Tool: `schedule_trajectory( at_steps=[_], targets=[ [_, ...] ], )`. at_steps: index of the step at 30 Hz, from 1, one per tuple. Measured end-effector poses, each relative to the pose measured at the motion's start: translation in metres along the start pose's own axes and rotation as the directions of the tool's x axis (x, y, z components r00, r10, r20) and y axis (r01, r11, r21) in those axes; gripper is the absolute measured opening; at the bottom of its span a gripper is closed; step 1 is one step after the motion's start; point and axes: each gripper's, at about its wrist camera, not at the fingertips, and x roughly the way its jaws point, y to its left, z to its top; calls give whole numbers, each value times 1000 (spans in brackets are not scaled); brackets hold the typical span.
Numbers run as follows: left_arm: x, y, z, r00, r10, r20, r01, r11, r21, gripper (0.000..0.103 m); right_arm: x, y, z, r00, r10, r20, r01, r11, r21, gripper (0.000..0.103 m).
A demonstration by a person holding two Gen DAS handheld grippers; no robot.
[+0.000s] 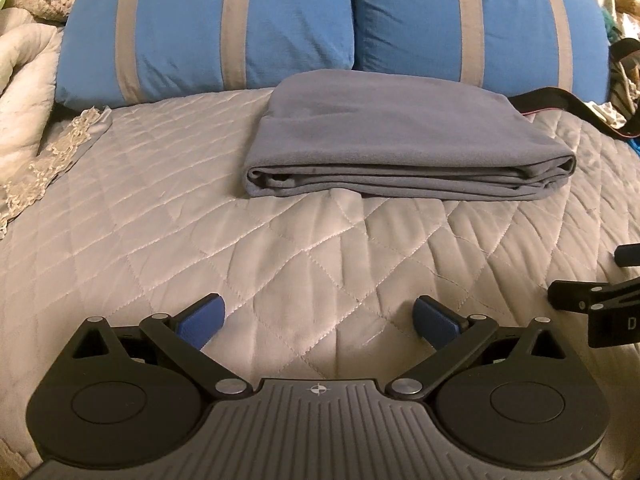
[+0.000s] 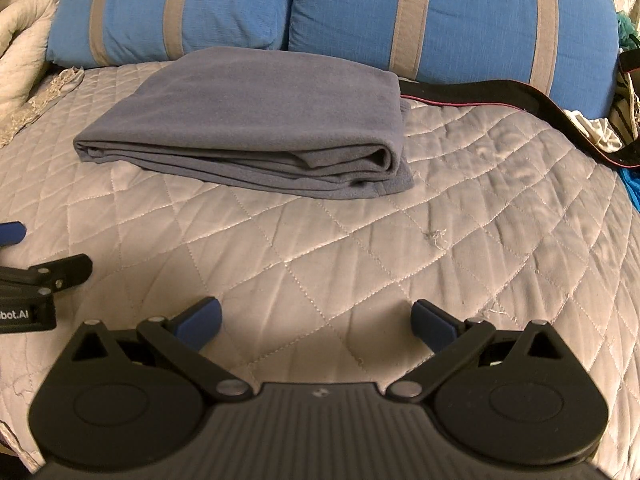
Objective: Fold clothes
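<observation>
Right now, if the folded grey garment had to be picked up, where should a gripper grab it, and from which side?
Probably the near right corner of the folded grey garment, approached low from the front: there the layers wrap into a rounded fold, so one pinch should catch them all. Both the left gripper and right gripper are open.

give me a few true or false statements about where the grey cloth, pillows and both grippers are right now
1. The grey cloth lies folded in layers on the quilt. True.
2. The left gripper is shut on the cloth. False: its fingers are spread open over bare quilt, short of the cloth.
3. Two blue pillows with grey stripes sit behind the cloth. True.
4. The right gripper holds the black strap. False: it is open and empty; the strap lies on the quilt by the pillows.
5. The cloth is spread out flat in a single layer. False: stacked fold edges show along its near side.
</observation>
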Motion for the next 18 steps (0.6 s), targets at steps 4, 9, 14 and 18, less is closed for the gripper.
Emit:
schedule_trajectory(
  at_steps=[4, 9, 14, 18],
  targets=[
    [0, 0, 0, 1000, 2, 1, -2, 1000, -4, 103, -1, 0, 0, 1000, 0, 0, 0, 1000, -1, 103],
    [0, 0, 0, 1000, 3, 1, -3, 1000, -5, 103, 0, 0, 0, 1000, 0, -1, 0, 1000, -1, 103],
    [0, 1, 0, 1000, 1, -1, -1, 1000, -6, 103, -1, 0, 0, 1000, 1, 0, -1, 1000, -3, 103],
    [-1, 2, 0, 1000, 0, -2, 0, 1000, -13, 103, 0, 0, 0, 1000, 1, 0, -1, 1000, -3, 103]
  ],
)
